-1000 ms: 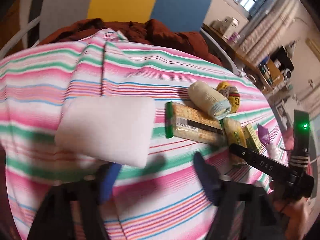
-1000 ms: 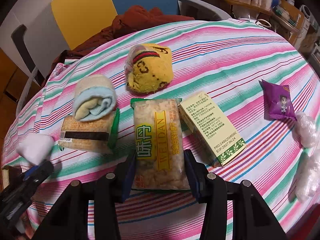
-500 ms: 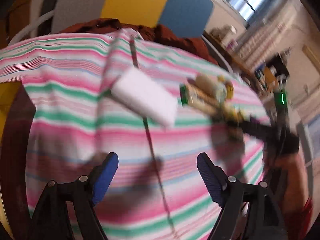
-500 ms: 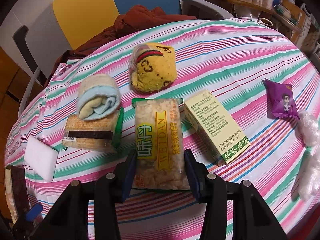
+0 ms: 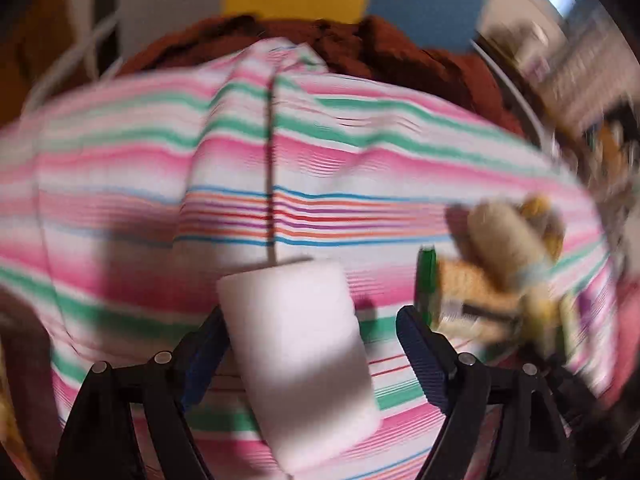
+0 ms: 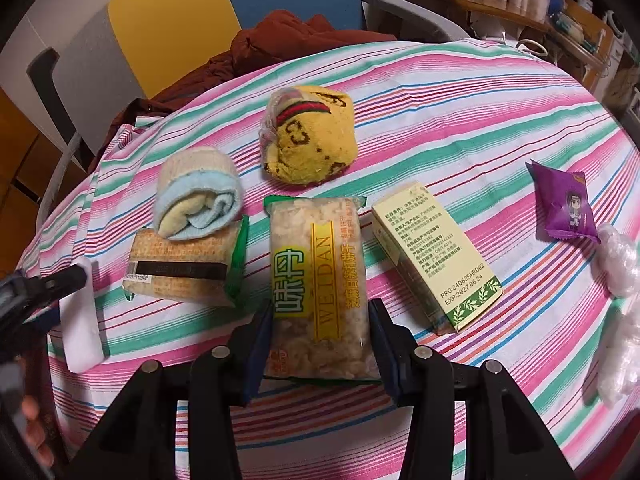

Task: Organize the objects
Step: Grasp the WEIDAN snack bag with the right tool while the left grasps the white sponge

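A white sponge block (image 5: 304,360) lies on the striped tablecloth (image 5: 160,208) between the wide-open fingers of my left gripper (image 5: 312,320); its left finger touches the block's edge, the right one stands apart. The sponge also shows in the right wrist view (image 6: 80,320). My right gripper (image 6: 320,320) straddles the yellow WEI DAN snack pack (image 6: 320,280), pads against its sides. Beside it lie a brown cracker pack (image 6: 184,268) with a rolled towel (image 6: 196,196) on top, a yellow sock bundle (image 6: 308,136) and a pale box (image 6: 436,256).
A purple sachet (image 6: 564,204) and clear plastic wraps (image 6: 620,300) lie at the right. A brown jacket (image 6: 288,40) hangs over a chair behind the table. The left gripper's body (image 6: 28,292) shows at the table's left edge. The left view is blurred.
My left gripper pulled back off the sponge, then came forward again so the sponge lies between its fingers. The right gripper and snack pack have not moved.
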Motion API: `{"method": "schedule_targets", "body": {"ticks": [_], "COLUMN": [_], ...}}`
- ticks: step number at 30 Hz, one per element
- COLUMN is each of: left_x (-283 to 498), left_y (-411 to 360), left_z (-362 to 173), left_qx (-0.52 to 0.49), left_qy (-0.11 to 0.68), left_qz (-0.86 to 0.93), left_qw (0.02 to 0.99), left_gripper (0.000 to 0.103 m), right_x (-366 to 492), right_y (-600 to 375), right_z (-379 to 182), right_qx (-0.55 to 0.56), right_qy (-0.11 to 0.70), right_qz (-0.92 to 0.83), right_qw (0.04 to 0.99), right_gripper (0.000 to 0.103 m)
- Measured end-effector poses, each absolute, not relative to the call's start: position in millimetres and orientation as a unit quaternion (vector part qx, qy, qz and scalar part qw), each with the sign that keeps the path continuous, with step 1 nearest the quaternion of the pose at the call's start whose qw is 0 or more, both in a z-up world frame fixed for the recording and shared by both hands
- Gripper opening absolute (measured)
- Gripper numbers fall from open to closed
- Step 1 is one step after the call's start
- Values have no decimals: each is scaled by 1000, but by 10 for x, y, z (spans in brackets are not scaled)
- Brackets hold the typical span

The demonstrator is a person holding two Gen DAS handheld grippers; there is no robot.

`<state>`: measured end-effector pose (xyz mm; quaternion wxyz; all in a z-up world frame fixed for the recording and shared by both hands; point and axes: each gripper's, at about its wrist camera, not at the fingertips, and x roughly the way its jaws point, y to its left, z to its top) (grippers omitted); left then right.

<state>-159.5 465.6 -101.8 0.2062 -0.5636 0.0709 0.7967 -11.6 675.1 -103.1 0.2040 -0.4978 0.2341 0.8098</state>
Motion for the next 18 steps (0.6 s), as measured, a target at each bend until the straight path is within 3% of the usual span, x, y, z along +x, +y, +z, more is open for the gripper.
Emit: {"method": "schedule_targets", "body": {"ticks": [1, 2, 3, 7, 12, 18], "left_x": [-1509, -1431, -1354, -1078, -804, -565], "left_y": [4682, 4671, 4653, 4487, 4021, 3581], "left_z": [-1029, -1028, -1025, -1038, -1035, -1013], "left_qx": [-551, -538, -523, -479, -456, -474], "left_qy": [91, 100, 108, 110, 53, -32], "left_qz": [800, 806, 813, 827, 838, 821], "left_qw": [218, 227, 233, 273, 294, 316], "left_gripper": [83, 75, 60, 59, 58, 57], "right_x": [-114, -111, -109, -102, -40, -33], "right_y": [6756, 6764, 6770, 6773, 6829, 6744], "right_z": [-1031, -1030, -1031, -1021, -989, -931], "right_qx": [-497, -497, -496, -492, -463, -451], "right_qy": [236, 238, 241, 242, 282, 270], "right_qz": [810, 809, 809, 811, 819, 831], "right_qw": [204, 203, 203, 205, 189, 183], "right_gripper": [49, 49, 49, 46, 45, 45]}}
